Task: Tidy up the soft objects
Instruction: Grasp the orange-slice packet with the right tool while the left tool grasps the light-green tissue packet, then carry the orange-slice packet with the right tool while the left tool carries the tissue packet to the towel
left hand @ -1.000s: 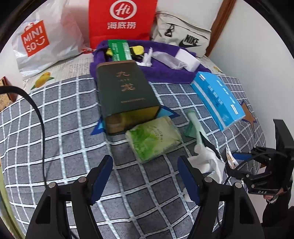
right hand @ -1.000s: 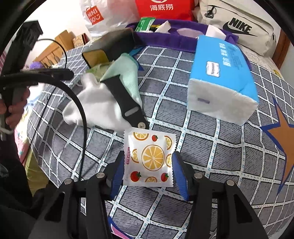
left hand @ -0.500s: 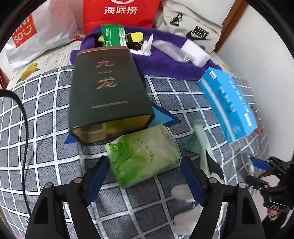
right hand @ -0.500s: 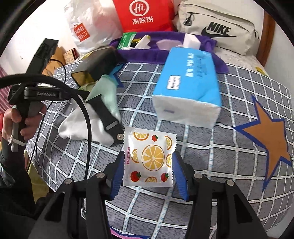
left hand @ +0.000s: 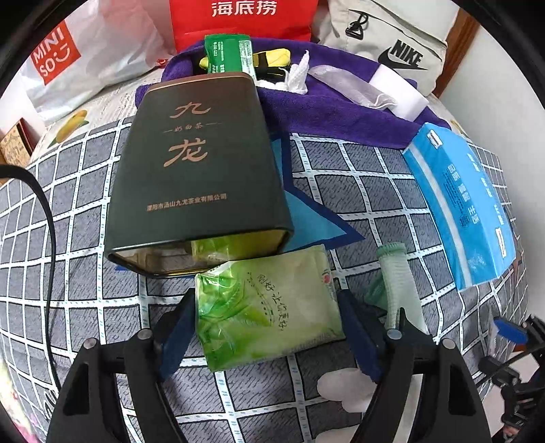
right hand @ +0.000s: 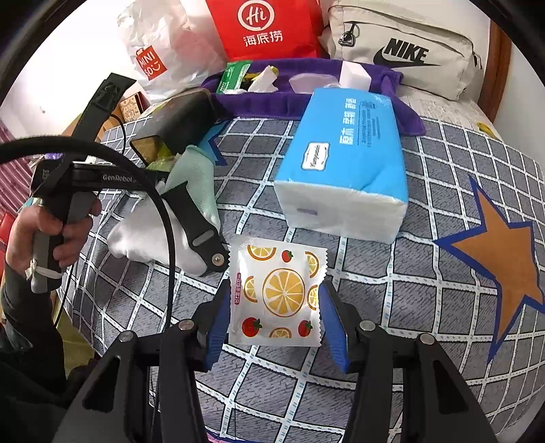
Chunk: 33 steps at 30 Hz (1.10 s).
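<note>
A green tissue pack [left hand: 269, 306] lies on the checked bedspread [left hand: 68, 238], just in front of the open mouth of a dark green tea tin [left hand: 201, 170] that lies on its side. My left gripper [left hand: 269, 332] points down over the pack and stands open, a blue pad close on each side of it. In the right wrist view, my right gripper [right hand: 274, 313] is shut on a small white packet [right hand: 277, 293] printed with orange slices and strawberries, held just above the bedspread [right hand: 442, 265]. A mint-green glove [left hand: 396, 276] and a white cloth [left hand: 344, 388] lie to the right of the green pack.
A big blue tissue pack [right hand: 344, 160] lies mid-bed. Behind it, a purple towel [left hand: 340, 109] holds several small items. A red bag [right hand: 269, 27], a white MINISO bag [left hand: 68, 61] and a Nike bag [right hand: 402, 51] line the back. A hand [right hand: 51, 225] grips the left tool's handle.
My left gripper has moved forward and down, and its jaws now straddle the green pack instead of hanging short of it. The right gripper shifted slightly with the fruit packet still in it.
</note>
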Motion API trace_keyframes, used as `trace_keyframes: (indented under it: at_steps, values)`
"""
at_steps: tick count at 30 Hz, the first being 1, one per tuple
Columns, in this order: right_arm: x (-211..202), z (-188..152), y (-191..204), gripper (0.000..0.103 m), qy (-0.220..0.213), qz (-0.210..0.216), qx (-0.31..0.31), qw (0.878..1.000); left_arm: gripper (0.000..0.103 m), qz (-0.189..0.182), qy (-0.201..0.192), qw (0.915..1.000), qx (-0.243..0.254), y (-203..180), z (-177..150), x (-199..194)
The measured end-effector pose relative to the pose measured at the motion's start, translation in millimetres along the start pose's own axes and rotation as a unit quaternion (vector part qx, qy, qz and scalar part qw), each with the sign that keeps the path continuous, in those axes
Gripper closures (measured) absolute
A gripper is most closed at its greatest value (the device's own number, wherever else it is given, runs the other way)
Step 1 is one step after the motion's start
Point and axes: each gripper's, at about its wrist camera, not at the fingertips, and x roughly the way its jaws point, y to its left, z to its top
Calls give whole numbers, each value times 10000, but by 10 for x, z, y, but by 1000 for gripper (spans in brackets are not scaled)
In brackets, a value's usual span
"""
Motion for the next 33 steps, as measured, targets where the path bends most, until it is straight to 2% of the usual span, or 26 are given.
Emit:
trace_keyframes:
  at_steps: [11,15,17,26,33]
  values:
    - [-199,146,123,53,-263,177,-76,9995,26,-50,-176,9998,-56,222,-104,-370]
    - [-293,261,151,53,-435,148,-28,9989,26,-317,-276,9991,-102,273,-130,-547]
    - [-348,334,153,53,-522,114,1,9986,26,-299,-363,9989,-94,299,-130,-648]
    - [-500,603,115,53,-719,-33,179,9972,26,-336,-703,9969,-79,338,30,-915]
    - [-568,825,104,53,-814,-127,86,9966,26,-284,-972,9948,-78,406,159,-1125]
